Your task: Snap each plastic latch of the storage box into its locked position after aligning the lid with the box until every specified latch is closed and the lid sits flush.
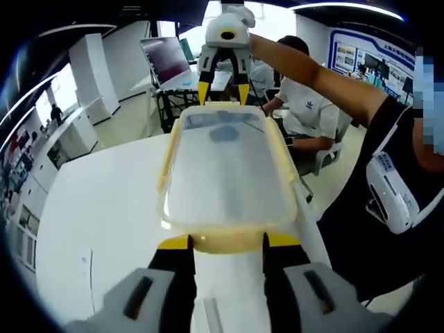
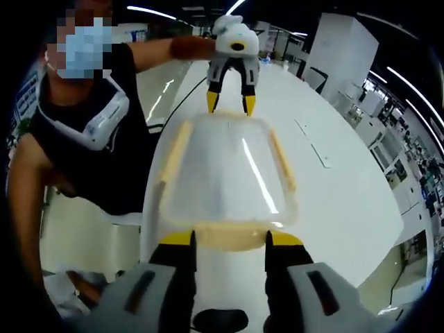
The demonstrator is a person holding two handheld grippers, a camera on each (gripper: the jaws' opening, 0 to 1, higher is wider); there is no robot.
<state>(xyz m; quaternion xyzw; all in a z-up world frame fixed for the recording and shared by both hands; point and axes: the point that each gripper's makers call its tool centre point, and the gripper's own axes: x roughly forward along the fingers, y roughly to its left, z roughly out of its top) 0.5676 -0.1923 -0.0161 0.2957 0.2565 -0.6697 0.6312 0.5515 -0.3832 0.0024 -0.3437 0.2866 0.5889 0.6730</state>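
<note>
The storage box lies lengthwise on the white table [image 1: 90,208], its translucent lid [image 1: 225,173] on top. Yellow side latches [image 1: 165,163] run along both long edges. My left gripper [image 1: 228,241] is open, its yellow tips either side of the near end latch [image 1: 229,243]. At the far end the right gripper [image 1: 223,94] is open over the box's edge. In the right gripper view the lid [image 2: 225,173] runs away from me, my right gripper [image 2: 231,238] straddles its near end latch [image 2: 232,238], and the left gripper [image 2: 229,104] is at the far end.
A person in a black shirt [image 1: 374,180] stands at the table's right edge, arm stretched over the box. Behind, a seated person in white [image 1: 309,111] and a laptop on a cart [image 1: 170,59]. The long white table [image 2: 333,187] extends past the box.
</note>
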